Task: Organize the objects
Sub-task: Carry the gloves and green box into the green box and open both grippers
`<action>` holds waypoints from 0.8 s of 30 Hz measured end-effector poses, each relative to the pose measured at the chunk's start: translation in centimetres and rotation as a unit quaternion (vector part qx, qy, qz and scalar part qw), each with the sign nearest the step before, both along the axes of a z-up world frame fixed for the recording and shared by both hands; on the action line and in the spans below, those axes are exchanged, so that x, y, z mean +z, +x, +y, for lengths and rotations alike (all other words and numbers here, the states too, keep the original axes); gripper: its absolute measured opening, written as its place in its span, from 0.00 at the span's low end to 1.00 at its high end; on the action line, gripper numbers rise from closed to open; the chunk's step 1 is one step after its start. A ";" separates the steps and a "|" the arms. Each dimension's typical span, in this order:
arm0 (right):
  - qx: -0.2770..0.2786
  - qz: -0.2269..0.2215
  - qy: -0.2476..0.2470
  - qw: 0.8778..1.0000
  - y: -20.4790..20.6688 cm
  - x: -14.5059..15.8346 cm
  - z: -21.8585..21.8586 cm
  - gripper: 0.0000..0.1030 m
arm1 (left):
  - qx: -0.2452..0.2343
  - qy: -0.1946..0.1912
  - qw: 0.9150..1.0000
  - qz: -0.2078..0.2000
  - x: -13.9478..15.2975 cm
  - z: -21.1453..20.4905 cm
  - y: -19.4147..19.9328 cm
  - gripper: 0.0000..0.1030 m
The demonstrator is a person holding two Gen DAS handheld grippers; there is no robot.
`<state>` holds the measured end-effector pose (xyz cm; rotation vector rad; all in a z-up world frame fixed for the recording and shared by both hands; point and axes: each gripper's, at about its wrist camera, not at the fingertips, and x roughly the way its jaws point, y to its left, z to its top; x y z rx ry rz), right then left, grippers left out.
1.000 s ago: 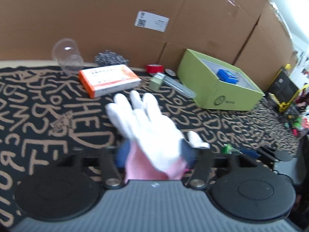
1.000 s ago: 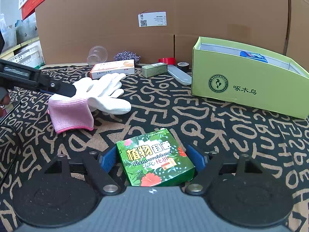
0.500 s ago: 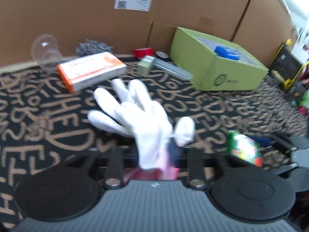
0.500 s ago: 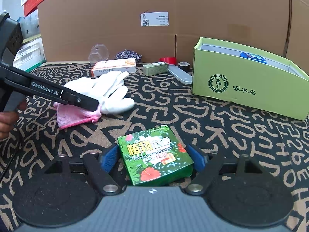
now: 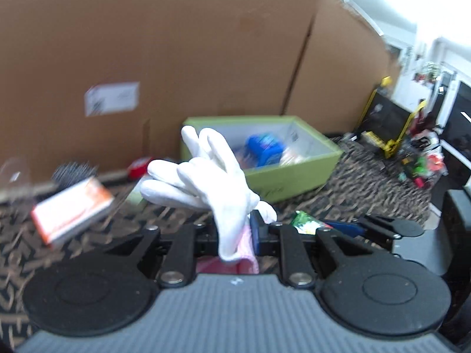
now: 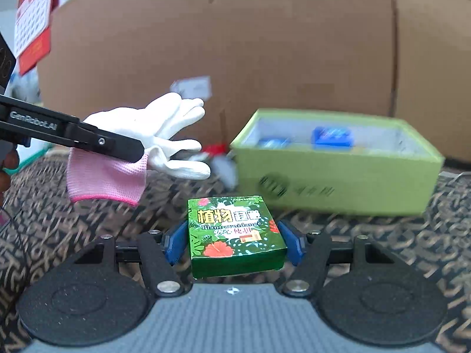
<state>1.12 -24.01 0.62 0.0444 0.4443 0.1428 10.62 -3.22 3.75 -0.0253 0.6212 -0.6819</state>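
Brown cardboard panels (image 6: 265, 44) fill the background, with a black cloth printed in tan letters (image 6: 382, 241) below. A second ago our white fabric glove with a pink knitted cuff (image 5: 217, 188) lay flat on that cloth with the left gripper (image 5: 235, 235) open around its cuff; now we have it pinched tight at the cuff and lifted, its fingers drooping at centre frame in front of the lime-green open cardboard box (image 5: 297, 173). Our right gripper (image 6: 232, 241) has just been closing, and its blue pads (image 6: 176, 241) now press both sides of the small green square carton printed with flowers and leaves (image 6: 235, 235), raised off the cloth at lower centre. Both items look airborne, so we judge the carry toward the lime-green box, already holding blue items, comes next.
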 end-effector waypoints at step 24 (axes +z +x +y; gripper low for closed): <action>-0.148 -0.016 -0.055 0.987 14.1 0.9 -13.1 0.68 | 0.007 0.069 0.996 0.056 -4.1 -15.0 16.5 0.18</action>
